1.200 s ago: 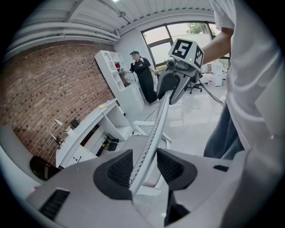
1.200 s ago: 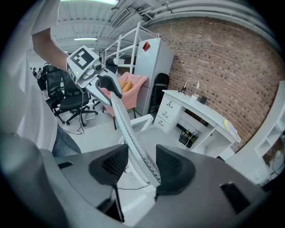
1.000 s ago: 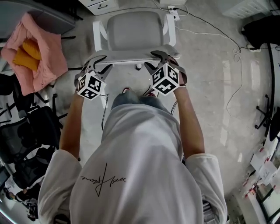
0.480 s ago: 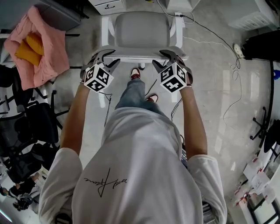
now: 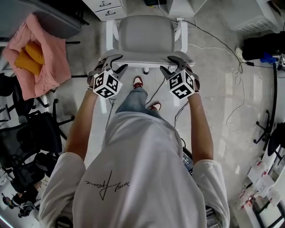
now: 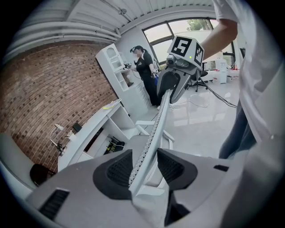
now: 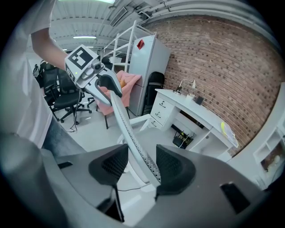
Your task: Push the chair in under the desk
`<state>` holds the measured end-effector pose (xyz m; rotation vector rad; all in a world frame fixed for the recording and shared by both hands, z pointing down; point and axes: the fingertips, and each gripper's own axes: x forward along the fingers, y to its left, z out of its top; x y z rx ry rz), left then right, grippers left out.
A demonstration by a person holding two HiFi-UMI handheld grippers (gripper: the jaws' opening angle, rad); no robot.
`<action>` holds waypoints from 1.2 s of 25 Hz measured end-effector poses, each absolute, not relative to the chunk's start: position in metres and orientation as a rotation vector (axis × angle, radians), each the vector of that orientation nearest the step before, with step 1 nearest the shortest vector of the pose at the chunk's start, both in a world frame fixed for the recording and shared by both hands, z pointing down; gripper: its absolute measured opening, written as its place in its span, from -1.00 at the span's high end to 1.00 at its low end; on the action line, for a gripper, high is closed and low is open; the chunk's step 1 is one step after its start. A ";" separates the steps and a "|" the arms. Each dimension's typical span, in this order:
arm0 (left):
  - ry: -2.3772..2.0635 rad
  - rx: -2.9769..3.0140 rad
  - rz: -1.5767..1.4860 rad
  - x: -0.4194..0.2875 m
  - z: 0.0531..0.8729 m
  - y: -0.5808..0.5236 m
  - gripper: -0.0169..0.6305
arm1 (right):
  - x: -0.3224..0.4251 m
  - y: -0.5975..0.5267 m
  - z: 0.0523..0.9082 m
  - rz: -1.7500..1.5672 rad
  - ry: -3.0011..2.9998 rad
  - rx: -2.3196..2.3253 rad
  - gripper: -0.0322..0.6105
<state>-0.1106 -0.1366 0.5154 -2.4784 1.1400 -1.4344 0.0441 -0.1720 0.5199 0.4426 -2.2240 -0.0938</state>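
The white chair (image 5: 147, 33) with a grey seat stands right in front of me, facing the white desk (image 6: 95, 118), whose drawers (image 5: 107, 6) show at the top of the head view. My left gripper (image 5: 112, 62) is shut on the left end of the backrest's top edge (image 5: 144, 57), my right gripper (image 5: 174, 62) on its right end. In the left gripper view the thin mesh backrest (image 6: 156, 129) fills the gap of my left gripper (image 6: 141, 168). The right gripper view shows the backrest (image 7: 122, 116) running between the pads of my right gripper (image 7: 141, 167), with the desk (image 7: 196, 111) beyond.
A pink cloth (image 5: 40, 58) hangs over a chair at the left, with black office chairs (image 5: 31, 133) below it. Cables (image 5: 213, 40) trail over the glossy floor at the right. A person (image 6: 144, 73) stands by white shelves. A tall grey cabinet (image 7: 147, 71) stands left of the desk.
I have stepped forward with one leg while both grippers stay on the backrest. The chair has rolled ahead towards the desk drawers.
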 end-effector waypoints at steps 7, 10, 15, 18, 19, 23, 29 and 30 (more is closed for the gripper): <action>1.112 -2.481 -1.433 -0.117 0.516 -0.166 0.42 | 0.038 -0.199 0.519 -0.107 -2.227 0.465 0.24; 1.097 -2.481 -1.432 -0.119 0.516 -0.176 0.42 | 0.037 -0.208 0.519 -0.124 -2.230 0.480 0.24; 1.090 -2.470 -1.428 -0.125 0.516 -0.191 0.42 | 0.031 -0.220 0.518 -0.127 -2.231 0.481 0.24; 1.082 -2.468 -1.424 -0.128 0.515 -0.195 0.42 | 0.029 -0.223 0.517 -0.140 -2.234 0.487 0.25; 1.079 -2.466 -1.423 -0.129 0.515 -0.197 0.42 | 0.029 -0.224 0.516 -0.144 -2.235 0.491 0.25; 1.079 -2.458 -1.425 -0.131 0.513 -0.205 0.40 | 0.027 -0.228 0.514 -0.160 -2.239 0.510 0.26; 1.050 -2.463 -1.427 -0.133 0.515 -0.223 0.40 | 0.026 -0.244 0.516 -0.155 -2.231 0.533 0.26; 1.051 -2.459 -1.424 -0.132 0.515 -0.227 0.40 | 0.027 -0.249 0.516 -0.150 -2.229 0.534 0.26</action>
